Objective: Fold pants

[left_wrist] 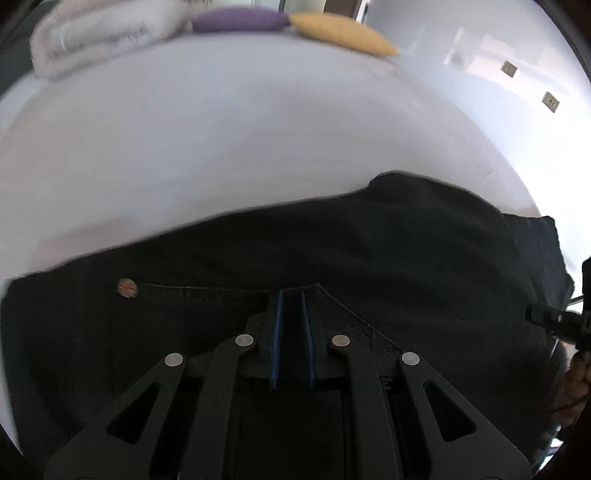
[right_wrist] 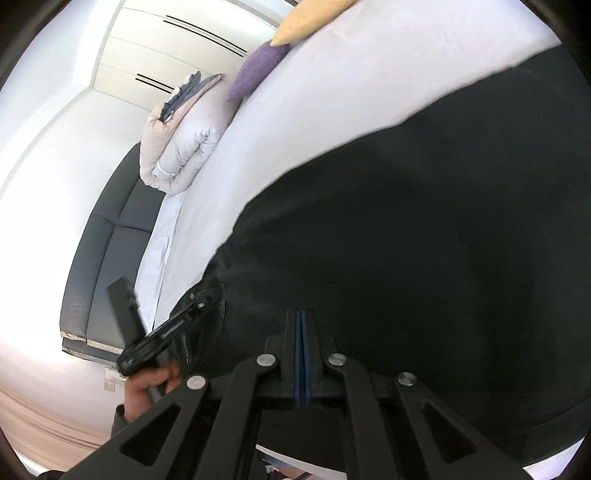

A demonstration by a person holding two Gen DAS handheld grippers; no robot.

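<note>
Black pants (left_wrist: 332, 258) lie on the white bed (left_wrist: 221, 147), bunched, no clean fold visible; I'd judge early stage. Left hand-held gripper (left_wrist: 292, 295) is narrowly open at the pocket seam, fabric between the pads, grip unclear. Right hand-held gripper (right_wrist: 302, 317) is pressed closed; can't tell if it pinches cloth.

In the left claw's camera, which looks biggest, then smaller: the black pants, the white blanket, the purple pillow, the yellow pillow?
1. Black pants, though nearest the camera.
2. White blanket.
3. Yellow pillow and purple pillow look alike.
</note>
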